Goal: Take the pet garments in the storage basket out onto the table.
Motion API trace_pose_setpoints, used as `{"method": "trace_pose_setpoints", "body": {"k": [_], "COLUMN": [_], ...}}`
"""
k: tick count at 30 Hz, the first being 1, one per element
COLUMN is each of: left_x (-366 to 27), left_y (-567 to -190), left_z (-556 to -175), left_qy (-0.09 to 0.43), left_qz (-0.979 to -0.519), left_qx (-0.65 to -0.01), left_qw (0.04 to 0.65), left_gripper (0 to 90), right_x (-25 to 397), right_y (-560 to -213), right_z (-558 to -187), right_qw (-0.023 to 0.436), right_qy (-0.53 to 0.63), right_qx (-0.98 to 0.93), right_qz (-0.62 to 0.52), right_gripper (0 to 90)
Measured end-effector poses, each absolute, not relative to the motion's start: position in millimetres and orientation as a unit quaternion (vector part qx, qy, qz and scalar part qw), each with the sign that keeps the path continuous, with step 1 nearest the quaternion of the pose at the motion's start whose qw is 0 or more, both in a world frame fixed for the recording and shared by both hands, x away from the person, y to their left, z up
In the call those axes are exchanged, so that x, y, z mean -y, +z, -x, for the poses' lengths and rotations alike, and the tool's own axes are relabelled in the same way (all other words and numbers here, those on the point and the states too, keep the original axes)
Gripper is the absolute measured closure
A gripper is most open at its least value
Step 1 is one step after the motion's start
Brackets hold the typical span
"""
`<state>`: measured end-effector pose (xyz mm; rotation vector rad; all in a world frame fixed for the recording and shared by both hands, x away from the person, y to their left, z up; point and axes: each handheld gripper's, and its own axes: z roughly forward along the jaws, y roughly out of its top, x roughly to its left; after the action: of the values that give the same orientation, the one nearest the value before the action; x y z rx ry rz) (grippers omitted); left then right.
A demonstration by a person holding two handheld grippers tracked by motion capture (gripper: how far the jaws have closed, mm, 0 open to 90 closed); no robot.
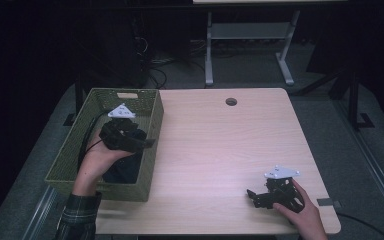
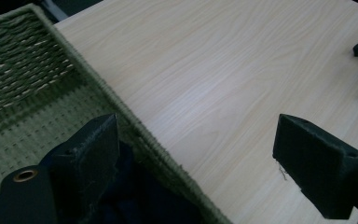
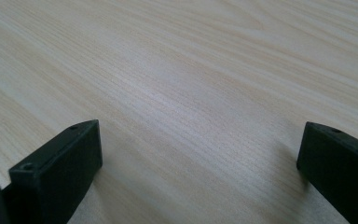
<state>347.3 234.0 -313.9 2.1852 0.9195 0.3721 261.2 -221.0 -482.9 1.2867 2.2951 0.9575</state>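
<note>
We see our left gripper (image 1: 147,143) spread wide, straddling the near-side rim of the green woven basket (image 1: 152,125), a dark cloth (image 1: 125,170) inside below it. Our right gripper (image 1: 252,196) is spread too, low over the bare wooden table (image 1: 220,145), well apart from its edges. No readable writing.

basket (image 1: 150,131) | green woven, upright | table's left edge | dark cloth (image 1: 125,170) inside

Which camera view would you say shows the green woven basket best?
The high view: the whole basket shows, at the table's left edge. The left gripper view gives its rim, weave and a dark thing inside; the right gripper view gives bare table.
</note>
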Motion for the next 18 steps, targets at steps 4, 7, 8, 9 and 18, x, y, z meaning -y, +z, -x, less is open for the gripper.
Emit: {"method": "trace_pose_setpoints", "body": {"k": [4,7,8,9,18], "left_x": [-241.7,-249.8,-251.6,-253.8,-269.9], "left_y": [-314.1,-314.2,-314.8,-315.2,-322.0], "left_z": [-348.5,-349.9,-350.1,-350.6,-354.8], "left_qy": [0.151,0.157,0.156,0.157,0.158], "left_qz": [-0.846,-0.846,-0.843,-0.843,-0.839], "left_qx": [-0.363,-0.368,-0.373,-0.375,-0.394], "left_qw": [0.36,0.353,0.354,0.353,0.341], "left_gripper": [14.0,14.1,14.1,14.1,14.1], "right_x": [221.2,221.2,221.1,221.2,221.0], "right_y": [-482.9,-482.9,-482.9,-482.9,-482.9], "right_z": [-261.2,-261.2,-261.2,-261.2,-261.2], "right_qw": [0.17,0.17,0.17,0.17,0.17], "right_qy": [0.336,0.337,0.337,0.337,0.337], "right_qx": [-0.808,-0.808,-0.808,-0.808,-0.808], "right_qz": [-0.452,-0.452,-0.452,-0.452,-0.453], "right_gripper": [0.0,0.0,0.0,0.0,0.0]}}
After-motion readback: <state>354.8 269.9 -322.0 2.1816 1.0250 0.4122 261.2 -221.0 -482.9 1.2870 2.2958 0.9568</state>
